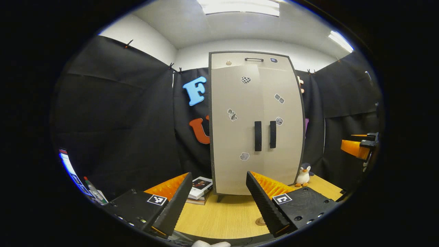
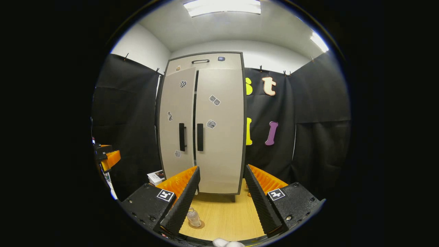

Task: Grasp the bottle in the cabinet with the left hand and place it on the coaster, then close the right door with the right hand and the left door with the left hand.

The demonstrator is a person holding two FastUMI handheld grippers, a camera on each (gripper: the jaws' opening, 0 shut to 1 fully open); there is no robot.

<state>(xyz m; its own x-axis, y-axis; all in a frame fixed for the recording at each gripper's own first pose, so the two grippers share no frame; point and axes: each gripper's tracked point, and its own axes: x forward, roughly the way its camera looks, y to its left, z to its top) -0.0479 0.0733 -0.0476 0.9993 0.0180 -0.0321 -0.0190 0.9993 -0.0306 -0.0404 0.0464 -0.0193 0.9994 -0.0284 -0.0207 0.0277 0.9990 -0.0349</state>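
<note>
Your booth had a pale wood table under a white ceiling with bright light panels. At frame centre stood the tall beige cabinet, dark-edged, stickers dotting its flat doors. The right door sat flush; the left door showed a thin dark gap beside it in the right gripper view. The clear bottle stood on the round coaster, lower centre. Books and a penguin toy flanked the cabinet's foot. You held the left gripper and right gripper level, ribbed fingers spread wide, gripping nothing.
</note>
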